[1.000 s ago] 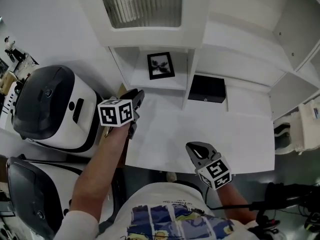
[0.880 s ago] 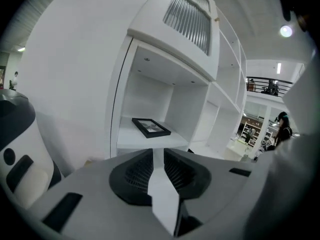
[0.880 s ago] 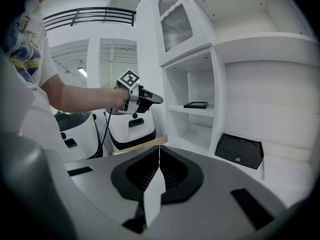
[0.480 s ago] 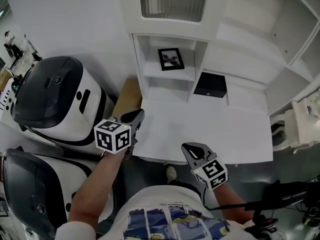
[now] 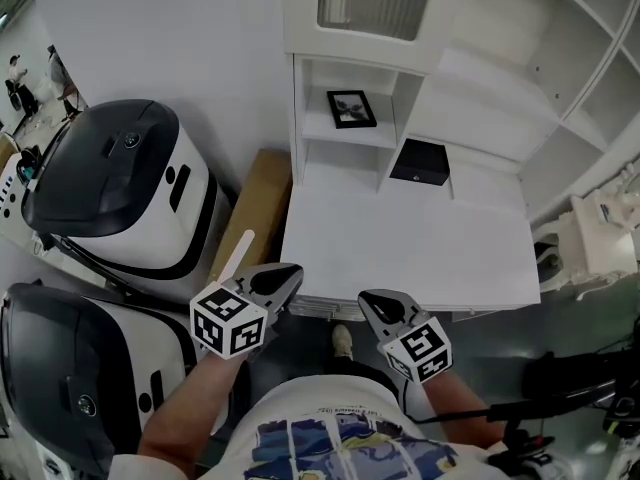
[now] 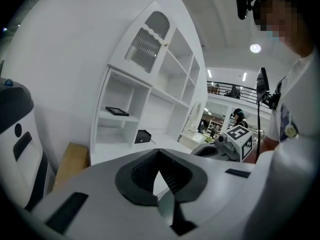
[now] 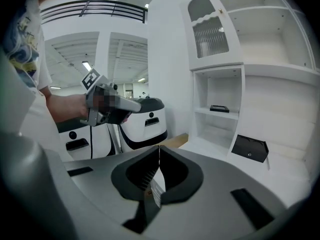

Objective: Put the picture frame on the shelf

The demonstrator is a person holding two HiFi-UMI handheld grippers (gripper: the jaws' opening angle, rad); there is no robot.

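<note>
The black picture frame (image 5: 351,109) stands on the middle shelf of the white cabinet's left cubby; it also shows small in the left gripper view (image 6: 118,111) and the right gripper view (image 7: 219,108). Both grippers are far from it, at the desk's near edge in front of the person. My left gripper (image 5: 292,272) has just closed its jaws; its pads meet with nothing between them (image 6: 159,153). Beside it, my right gripper (image 5: 367,299) is also shut and empty (image 7: 159,150).
A small black box (image 5: 419,162) lies at the back of the white desk (image 5: 400,248), under the shelves. A cardboard box (image 5: 262,208) leans at the desk's left side. Two large white and black machines (image 5: 120,188) (image 5: 60,368) stand to the left.
Both grippers have drawn back from the shelf to the desk's near edge, the left one farther. The picture frame has stayed on the shelf.
</note>
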